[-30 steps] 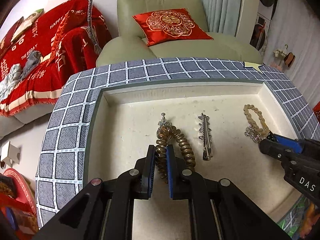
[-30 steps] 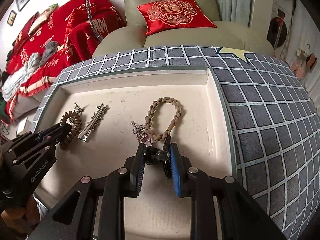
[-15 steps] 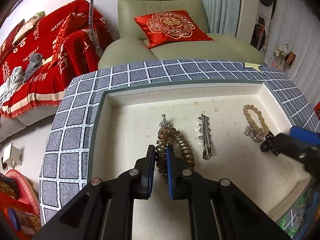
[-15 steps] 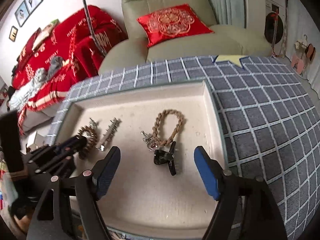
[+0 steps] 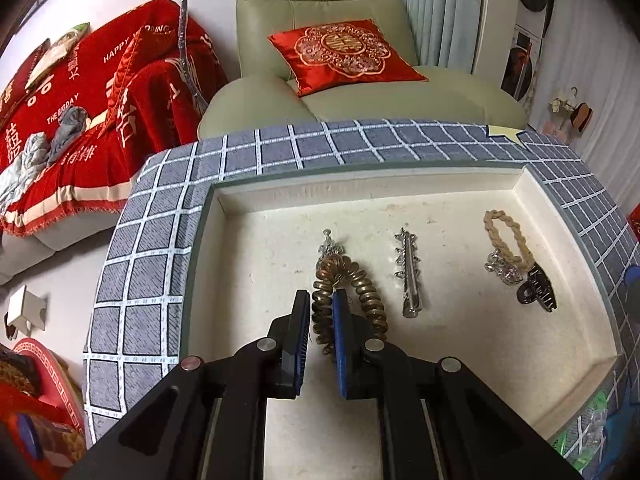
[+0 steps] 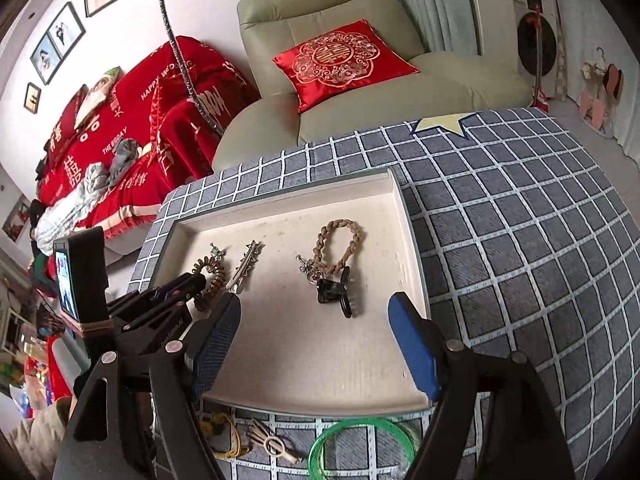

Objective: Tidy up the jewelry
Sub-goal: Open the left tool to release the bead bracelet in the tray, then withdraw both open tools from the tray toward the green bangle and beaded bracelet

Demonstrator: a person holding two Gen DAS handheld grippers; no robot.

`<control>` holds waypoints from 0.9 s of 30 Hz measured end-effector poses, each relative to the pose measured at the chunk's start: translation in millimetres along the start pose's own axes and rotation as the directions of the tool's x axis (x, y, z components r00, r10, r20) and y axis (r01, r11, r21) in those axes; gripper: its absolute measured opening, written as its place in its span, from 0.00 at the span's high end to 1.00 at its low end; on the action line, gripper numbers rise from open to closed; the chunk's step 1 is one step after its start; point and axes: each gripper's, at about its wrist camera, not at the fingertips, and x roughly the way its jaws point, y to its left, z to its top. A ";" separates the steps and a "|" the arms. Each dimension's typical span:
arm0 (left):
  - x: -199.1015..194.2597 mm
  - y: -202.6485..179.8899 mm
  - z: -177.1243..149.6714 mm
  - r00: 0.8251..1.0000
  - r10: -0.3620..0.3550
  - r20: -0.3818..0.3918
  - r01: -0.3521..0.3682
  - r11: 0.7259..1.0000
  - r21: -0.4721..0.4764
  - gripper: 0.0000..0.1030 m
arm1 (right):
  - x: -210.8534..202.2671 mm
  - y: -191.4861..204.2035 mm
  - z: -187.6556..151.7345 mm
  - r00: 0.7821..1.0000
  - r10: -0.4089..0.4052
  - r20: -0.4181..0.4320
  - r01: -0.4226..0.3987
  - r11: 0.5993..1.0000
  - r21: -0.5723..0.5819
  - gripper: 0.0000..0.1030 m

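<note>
We have the left tongs point(image 5: 322, 312) clenched on one arm of the bronze spiral hair tie point(image 5: 348, 300), which lies in the left part of the cream tray point(image 5: 360, 196) on the checked worktop point(image 5: 160, 240). The right tongs point(image 6: 316, 344) stand released, nothing between their blue pads, above the near edge of the tray. Just ahead of them the black claw clip point(image 6: 336, 292) rests on the tray floor, touching the lower end of the braided rope bracelet point(image 6: 340, 248) and its small silver charm point(image 6: 308, 270). Between the two groups lies the silver spiked barrette point(image 5: 410, 276), apart from both.

We judge the spiral tie light and springy: it will stretch and dangle if lifted by one coil, so a pinch across several coils near the bend looks safer. The barrette looks stiff and slick; we would take it across its narrow middle. The bracelet is soft and limp, best gripped at the braid, not the charm. The claw clip is rigid but may pivot; its body offers the surest hold.

Outside the tray, near its front edge, a green bangle point(image 6: 360, 444) and a small wooden-looking clip point(image 6: 276, 446) lie on the worktop, not yet sorted
</note>
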 end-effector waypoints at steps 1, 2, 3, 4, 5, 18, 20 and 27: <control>-1.3 -0.1 0.6 1.000 -0.004 0.004 0.004 1.000 -0.001 0.73 | -1.3 -1.0 -0.8 1.000 -0.002 0.002 0.002 1.000 0.002 0.23; -2.6 0.1 0.9 1.000 -0.010 0.007 0.010 1.000 -0.003 0.73 | -2.3 -2.0 -1.5 1.000 -0.003 0.002 0.003 1.000 0.005 0.23; -3.8 -0.3 1.6 1.000 -0.015 0.010 0.015 1.000 -0.005 0.73 | -3.7 -3.1 -2.6 1.000 -0.002 0.003 0.002 1.000 0.009 0.23; -4.1 -0.5 2.2 1.000 -0.015 0.011 0.015 1.000 -0.005 0.73 | -5.4 -4.2 -3.8 1.000 -0.001 0.002 0.001 1.000 0.013 0.23; -4.4 -1.1 2.7 1.000 -0.012 0.013 0.012 1.000 -0.003 0.73 | -6.4 -4.9 -4.5 1.000 -0.002 0.002 0.002 1.000 0.015 0.23; -21.5 -5.6 6.8 0.995 0.035 0.098 -0.035 0.999 0.003 0.00 | -21.4 -11.9 -11.3 1.000 0.000 0.015 -0.001 0.999 0.036 0.23; -22.9 -6.3 7.6 0.996 0.021 0.088 -0.021 1.000 0.005 0.00 | -22.2 -11.9 -11.9 1.000 -0.002 0.014 0.001 0.999 0.033 0.23; -42.8 -7.2 2.7 0.992 0.023 0.127 -0.026 0.999 0.023 0.00 | -25.7 -10.2 -16.9 1.000 0.005 0.024 -0.006 1.000 0.026 0.09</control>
